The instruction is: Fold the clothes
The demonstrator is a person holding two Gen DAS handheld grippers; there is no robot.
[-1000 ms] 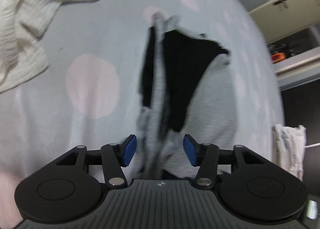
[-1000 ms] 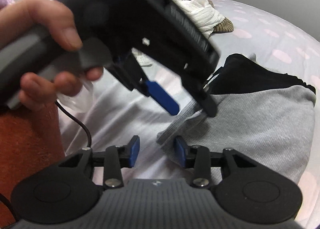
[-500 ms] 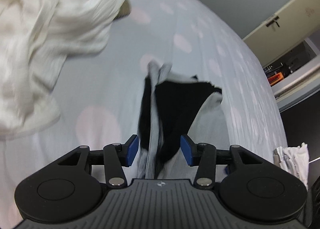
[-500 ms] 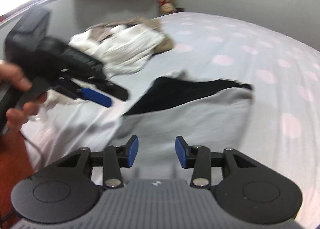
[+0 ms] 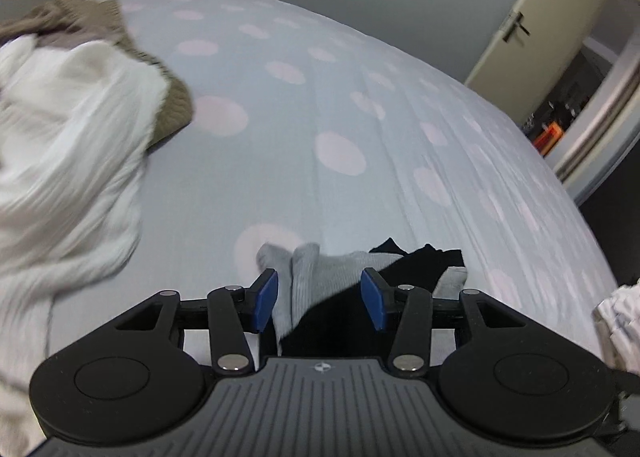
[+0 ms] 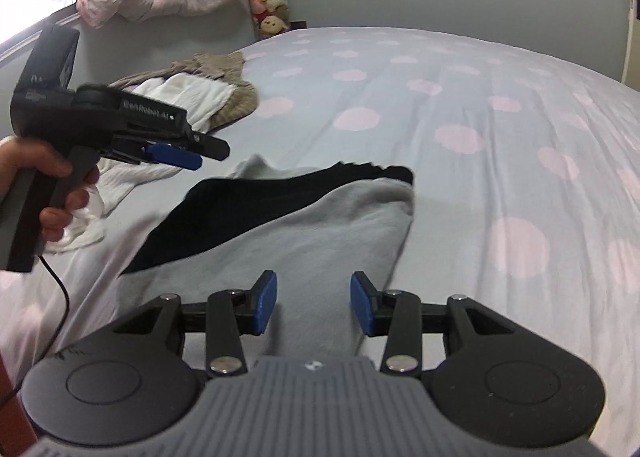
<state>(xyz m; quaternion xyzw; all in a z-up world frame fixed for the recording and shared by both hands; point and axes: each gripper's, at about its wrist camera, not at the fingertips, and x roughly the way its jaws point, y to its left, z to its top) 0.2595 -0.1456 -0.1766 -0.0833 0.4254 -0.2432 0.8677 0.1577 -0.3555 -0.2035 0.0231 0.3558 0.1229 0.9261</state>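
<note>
A grey and black garment (image 6: 304, 229) lies flat on the bed, its far edge toward the middle. In the left wrist view its grey and black end (image 5: 344, 277) shows just beyond my open left gripper (image 5: 318, 299), which holds nothing. My right gripper (image 6: 313, 307) is open and empty above the garment's near grey part. The left gripper (image 6: 176, 155) also shows in the right wrist view, held in a hand above and to the left of the garment, apart from it.
The bed has a pale blue sheet with pink dots (image 6: 480, 117). A pile of white and brown clothes (image 5: 68, 129) lies at the left; it also shows in the right wrist view (image 6: 200, 93). A pillow and plush toys sit at the back. A door (image 5: 552, 21) stands at the right.
The left gripper has lifted away from the garment and tilted up toward the far bed. The right gripper has pulled back. The garment now lies spread flat, in neither gripper.
</note>
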